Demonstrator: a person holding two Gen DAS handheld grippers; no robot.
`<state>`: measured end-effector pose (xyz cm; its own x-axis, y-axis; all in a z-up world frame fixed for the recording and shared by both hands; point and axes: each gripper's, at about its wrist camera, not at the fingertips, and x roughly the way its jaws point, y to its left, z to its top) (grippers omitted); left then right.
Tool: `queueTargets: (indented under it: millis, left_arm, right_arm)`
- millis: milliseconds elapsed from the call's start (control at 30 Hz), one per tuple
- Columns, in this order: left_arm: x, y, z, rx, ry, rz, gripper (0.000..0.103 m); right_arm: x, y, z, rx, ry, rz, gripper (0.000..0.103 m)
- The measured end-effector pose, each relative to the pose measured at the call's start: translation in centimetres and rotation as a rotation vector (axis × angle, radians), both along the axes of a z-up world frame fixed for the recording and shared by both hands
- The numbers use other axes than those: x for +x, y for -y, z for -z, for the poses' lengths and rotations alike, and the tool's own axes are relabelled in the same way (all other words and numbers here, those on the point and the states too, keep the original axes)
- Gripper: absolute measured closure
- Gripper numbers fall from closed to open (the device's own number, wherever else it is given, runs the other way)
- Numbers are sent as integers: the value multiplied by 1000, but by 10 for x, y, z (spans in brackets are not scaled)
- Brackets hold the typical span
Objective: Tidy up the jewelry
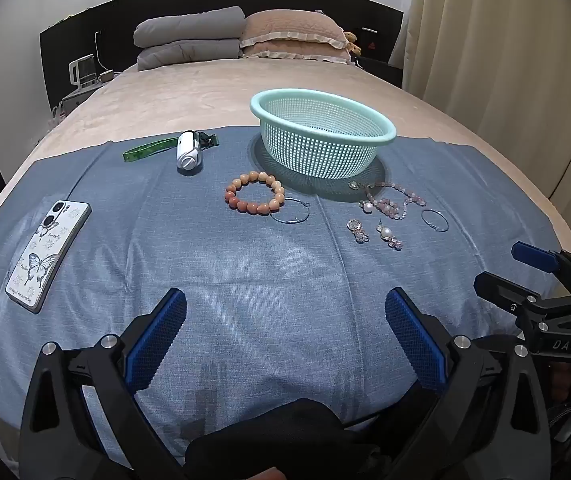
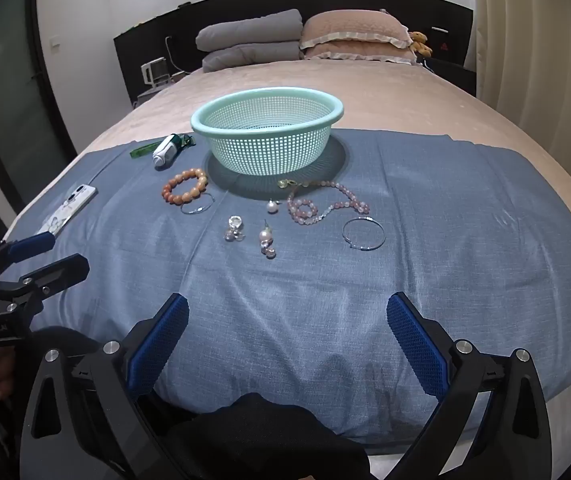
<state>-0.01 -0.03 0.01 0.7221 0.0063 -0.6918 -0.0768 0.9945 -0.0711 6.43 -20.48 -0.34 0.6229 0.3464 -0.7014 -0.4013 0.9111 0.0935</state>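
A mint green mesh basket (image 1: pixel 385 136) (image 2: pixel 205 125) stands on a blue cloth (image 1: pixel 245 280) (image 2: pixel 445 220) on the bed. In front of it lie an orange bead bracelet (image 1: pixel 255 197) (image 2: pixel 184 191), a pink bead necklace (image 1: pixel 395 200) (image 2: pixel 325 202), two silver hoops (image 1: pixel 434 220) (image 2: pixel 363 233), and pearl and crystal earrings (image 1: pixel 388 235) (image 2: pixel 266 241). My left gripper (image 1: pixel 285 320) is open and empty, near the cloth's front edge. My right gripper (image 2: pixel 287 322) is open and empty, also well short of the jewelry.
A phone in a butterfly case (image 1: pixel 47 254) (image 2: pixel 71 205) lies at the cloth's left. A white gadget (image 1: pixel 189 153) (image 2: pixel 165 152) and a green strap (image 1: pixel 147 149) lie left of the basket. Pillows (image 1: pixel 245 36) sit at the headboard.
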Motion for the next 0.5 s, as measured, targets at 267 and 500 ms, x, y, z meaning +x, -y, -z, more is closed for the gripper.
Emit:
queueTargets:
  millis: [267, 500]
  left_arm:
    - [0, 1, 0, 5, -2, -3, 6]
    - [5, 6, 1, 21, -1, -5, 6]
  right_arm:
    - [0, 0, 0, -3, 1, 3, 8]
    - [-1, 1, -1, -12, 8, 4, 8]
